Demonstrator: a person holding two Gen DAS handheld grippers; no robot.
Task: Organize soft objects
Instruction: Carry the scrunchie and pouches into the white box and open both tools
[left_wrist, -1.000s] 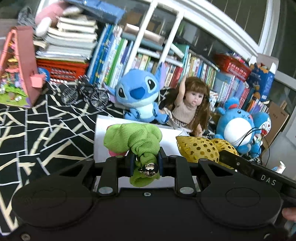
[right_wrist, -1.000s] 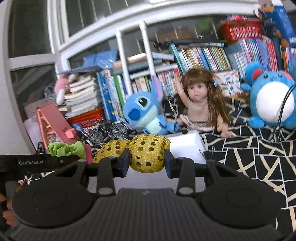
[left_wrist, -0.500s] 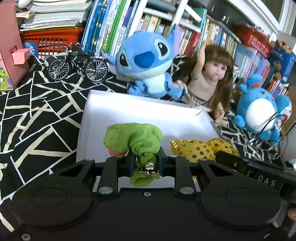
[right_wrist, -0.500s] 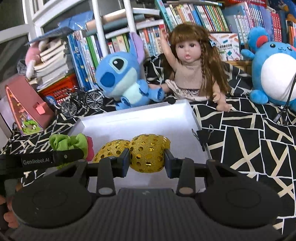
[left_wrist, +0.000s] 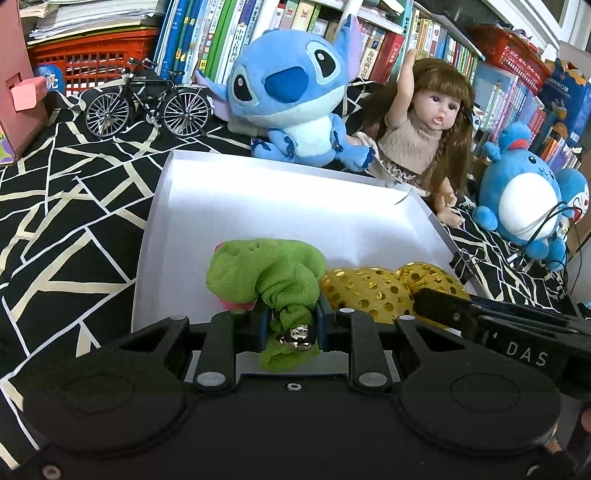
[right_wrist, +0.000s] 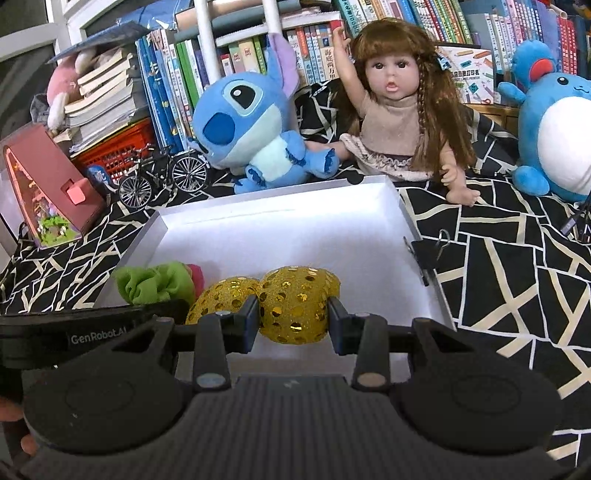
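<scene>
Black cloth with white crack lines (left_wrist: 74, 206) covers the surface, bookshelves packed behind. From my left wrist view: my left gripper (left_wrist: 291, 325) is clamped narrow on a green fabric piece (left_wrist: 269, 273) with a small metal bell (left_wrist: 300, 336) at the pinch; it hangs over the near edge of a white shallow box (left_wrist: 258, 199). Gold sequined piece (left_wrist: 373, 291) sits just right of the green one, touching it, with the other gripper's black arm beside it. Blue plush (left_wrist: 291, 96), doll (left_wrist: 421, 125), round blue plush (left_wrist: 524, 192) and a toy bicycle (left_wrist: 147, 103) line up behind the box. From my right wrist view: my right gripper (right_wrist: 293, 314) is closed on the gold sequined piece (right_wrist: 295, 299), pads pressing both sides, over the box's (right_wrist: 280, 236) near part. Green piece (right_wrist: 155, 284) shows at left, a bit of pink behind it. Binder clip (right_wrist: 424, 251) on the box's right rim. Pink toy house (right_wrist: 48, 184) far left.
</scene>
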